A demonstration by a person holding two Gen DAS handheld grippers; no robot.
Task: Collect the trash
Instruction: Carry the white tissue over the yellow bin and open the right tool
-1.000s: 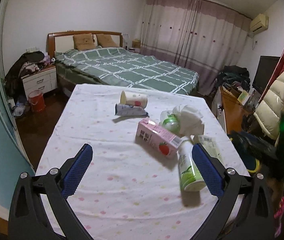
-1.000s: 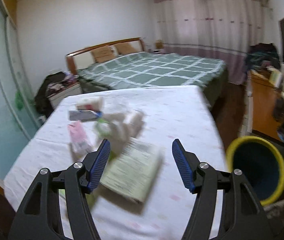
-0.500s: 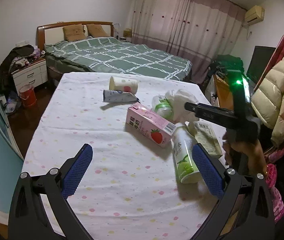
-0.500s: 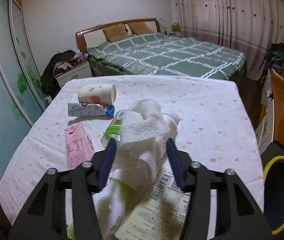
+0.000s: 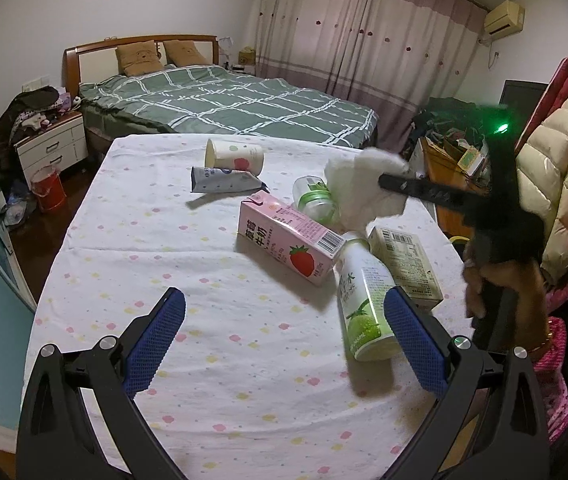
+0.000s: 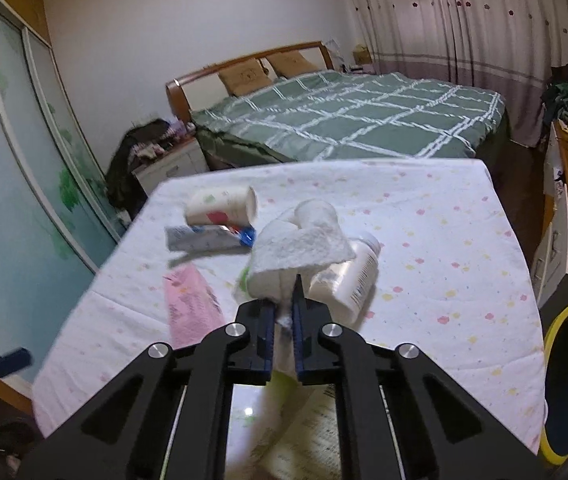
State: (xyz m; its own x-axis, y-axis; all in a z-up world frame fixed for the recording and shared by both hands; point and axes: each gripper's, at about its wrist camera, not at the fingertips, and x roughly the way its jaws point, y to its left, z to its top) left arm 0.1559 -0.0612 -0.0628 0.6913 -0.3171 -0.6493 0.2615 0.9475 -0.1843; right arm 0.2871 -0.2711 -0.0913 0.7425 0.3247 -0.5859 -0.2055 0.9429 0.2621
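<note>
Right now the right gripper [image 6: 285,312] is clenched on the white crumpled tissue [image 6: 300,246], held above the bottles mid-table; the left gripper [image 5: 284,336] hangs released over the near tablecloth [image 5: 211,264], green bottle [image 5: 362,304] beside its right finger

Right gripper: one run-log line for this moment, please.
right gripper: shut on white tissue wad | left gripper: open, holding nothing | bin: right of table
</note>
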